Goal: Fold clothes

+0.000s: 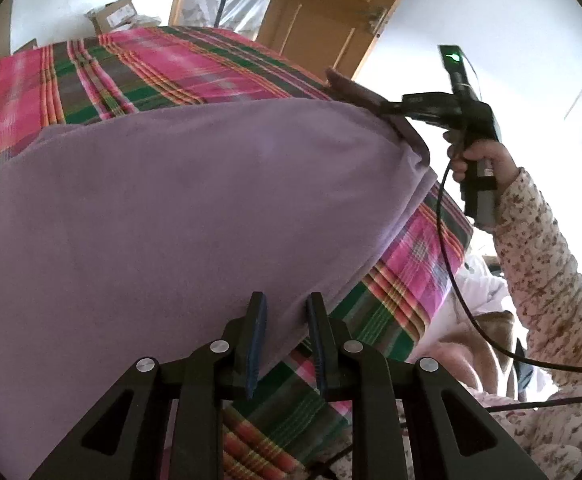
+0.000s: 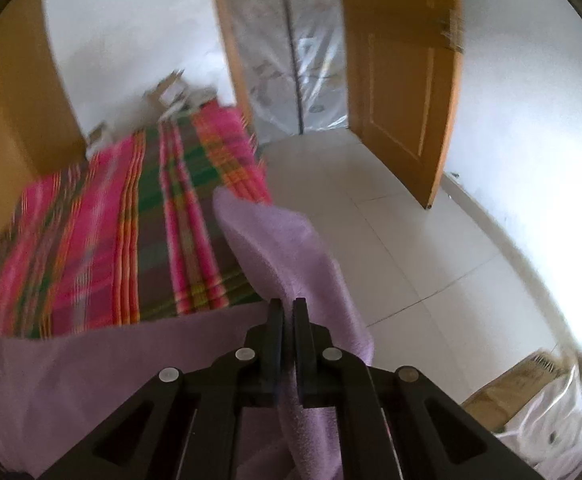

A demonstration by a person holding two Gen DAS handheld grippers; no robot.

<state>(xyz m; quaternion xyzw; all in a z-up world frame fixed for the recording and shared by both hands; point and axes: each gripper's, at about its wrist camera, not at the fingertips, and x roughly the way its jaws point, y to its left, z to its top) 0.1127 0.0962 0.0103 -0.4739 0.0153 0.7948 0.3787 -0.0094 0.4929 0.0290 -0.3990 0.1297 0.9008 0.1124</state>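
left gripper [image 1: 286,312] sits nearest, fingers part-open w/ the edge of the purple garment [image 1: 179,208] between them; can't tell if it's actually pinched. garment lies over the plaid cloth [image 1: 91,76], one corner lifted. right gripper [image 2: 287,320] is clamped narrow on that corner, hand [image 1: 479,156] on its grip.

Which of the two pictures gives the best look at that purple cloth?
The left wrist view. There the purple cloth spreads broadly over the plaid cover, with the right tongs pinching its far corner. The right wrist view shows only a blurred strip of it, clamped in those tongs.
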